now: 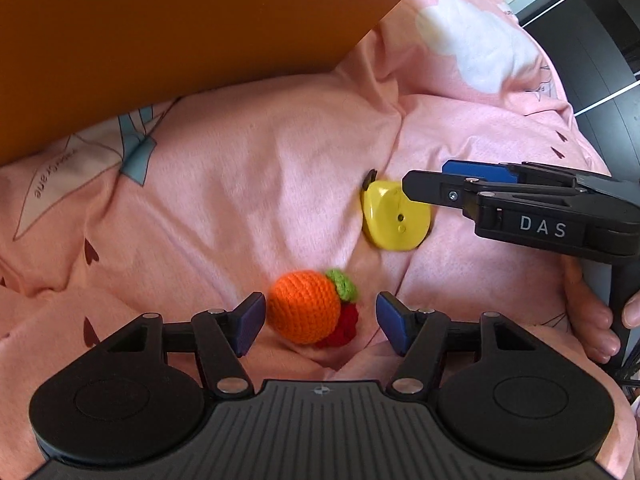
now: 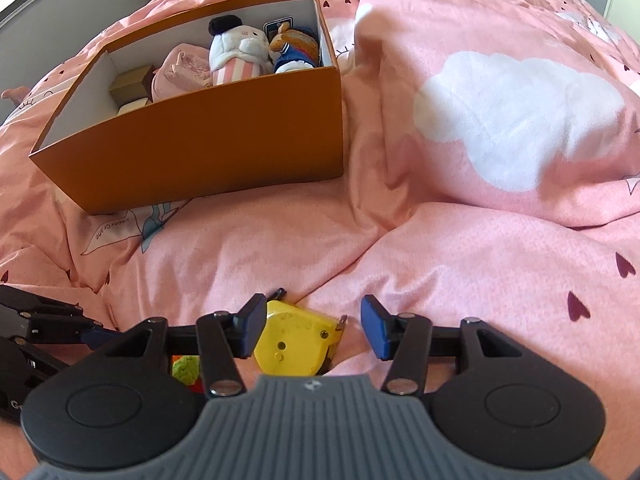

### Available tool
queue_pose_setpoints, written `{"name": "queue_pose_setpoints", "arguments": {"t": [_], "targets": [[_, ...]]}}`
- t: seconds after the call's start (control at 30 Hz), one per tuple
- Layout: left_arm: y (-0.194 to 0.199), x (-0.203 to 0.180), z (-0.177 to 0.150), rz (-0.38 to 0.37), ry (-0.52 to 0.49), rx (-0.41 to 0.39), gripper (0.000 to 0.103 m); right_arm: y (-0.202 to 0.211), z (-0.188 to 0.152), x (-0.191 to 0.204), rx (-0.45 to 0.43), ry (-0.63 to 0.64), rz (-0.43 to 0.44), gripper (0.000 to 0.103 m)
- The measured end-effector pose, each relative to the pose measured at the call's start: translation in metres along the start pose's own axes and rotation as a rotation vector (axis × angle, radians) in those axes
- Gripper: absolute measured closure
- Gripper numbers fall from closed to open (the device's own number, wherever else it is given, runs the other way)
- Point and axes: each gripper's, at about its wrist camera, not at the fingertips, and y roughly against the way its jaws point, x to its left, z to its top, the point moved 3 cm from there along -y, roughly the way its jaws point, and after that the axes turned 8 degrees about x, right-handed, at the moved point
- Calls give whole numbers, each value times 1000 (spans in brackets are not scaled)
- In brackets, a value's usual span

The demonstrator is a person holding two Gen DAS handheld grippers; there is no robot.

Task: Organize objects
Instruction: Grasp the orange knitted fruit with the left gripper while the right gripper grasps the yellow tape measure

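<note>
A crocheted orange fruit [image 1: 302, 307] with a green leaf and red part lies on the pink bedding, between the open fingers of my left gripper [image 1: 320, 322]. A yellow tape measure [image 1: 394, 216] lies just beyond it; in the right wrist view the yellow tape measure [image 2: 294, 340] sits between the open fingers of my right gripper [image 2: 314, 330]. My right gripper also shows in the left wrist view [image 1: 424, 182], right over the tape measure. An open orange box [image 2: 208, 140] stands further back on the left and holds plush toys [image 2: 240, 52] and small boxes.
The pink duvet [image 2: 480, 260] is rumpled, with a raised fold and white cloud print on the right. The orange box wall [image 1: 160, 40] looms at the upper left of the left wrist view. A dark floor and furniture [image 1: 592, 40] lie past the bed edge.
</note>
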Motion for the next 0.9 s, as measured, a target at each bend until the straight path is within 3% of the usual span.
{"name": "queue_pose_setpoints", "arguments": {"t": [0.17,0.27,0.37,0.67,0.9], "targets": [[-5,4,0,27,26,8,33,-7,-3,3,24,30,5,48],[-10,6,0,29,33,16,45,-8,-4,8,34,62,9,45],[-9,7,-1,32,39,5,47,-9,-5,12,44,93,8,45],[20,15,3,145,95,-135,47,-13,-8,24,103,144,-102,44],[32,19,7,175,118,-191,47,-23,-2,29,140,119,-106,45]]}}
